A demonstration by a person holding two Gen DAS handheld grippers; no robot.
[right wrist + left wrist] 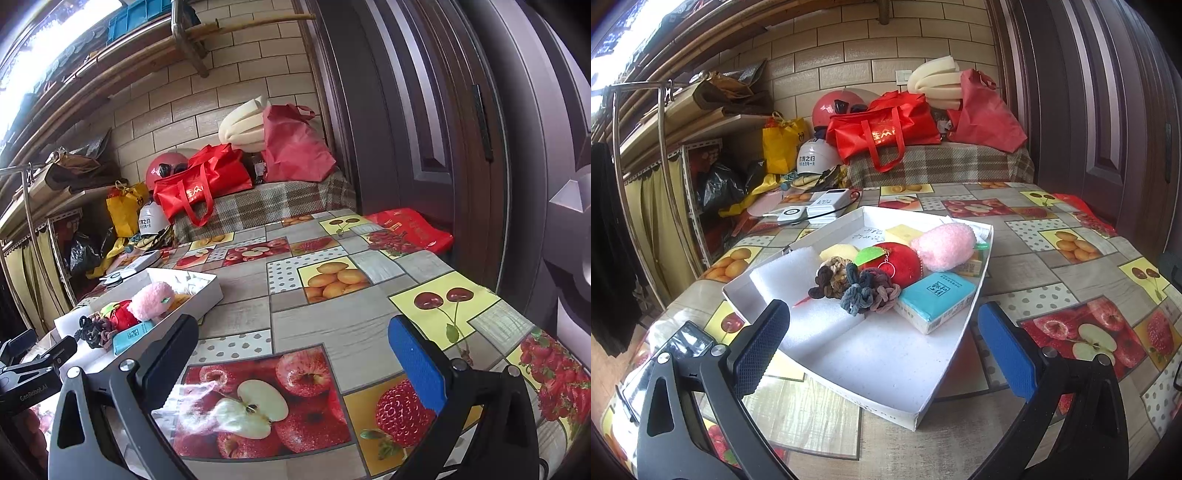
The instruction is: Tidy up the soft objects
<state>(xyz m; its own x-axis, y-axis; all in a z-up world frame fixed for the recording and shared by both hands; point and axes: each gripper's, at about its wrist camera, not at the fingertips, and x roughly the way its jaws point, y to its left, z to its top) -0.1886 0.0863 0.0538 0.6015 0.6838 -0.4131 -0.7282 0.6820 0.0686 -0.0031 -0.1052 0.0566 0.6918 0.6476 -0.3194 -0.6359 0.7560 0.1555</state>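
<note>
The left gripper (882, 325) hangs above the near end of a white tray (886, 365), and its jaws are spread wide with nothing between them. The tray lies on a counter (1027, 266) covered with a cloth printed with fruits. All the soft objects are together inside the tray, mostly in its far and middle part. A heap of hair ties (857, 286) in brown, grey and beige colours lies in the middle. Behind it, touching it, is a red plush apple (897, 260) with a green leaf and a metal ring. To the right of the apple leans a pink fluffy toy (942, 243). A teal tissue pack (934, 299) lies at the right wall of the tray, just beside the hair ties. A white foam block (786, 277) takes the left side of the tray, and a yellow sponge (838, 253) is seen behind it. The near part of the tray floor is bare.

The right gripper (291, 350) is over the open cloth, to the right of the tray, and well apart from it. Its jaws are also spread, holding nothing. In the right wrist view the tray (207, 291) shows at the left, with the same pink toy (151, 295) and the hair ties (96, 328) inside.

At the far end of the counter stand red bags (886, 125) and a white helmet (814, 157).
</note>
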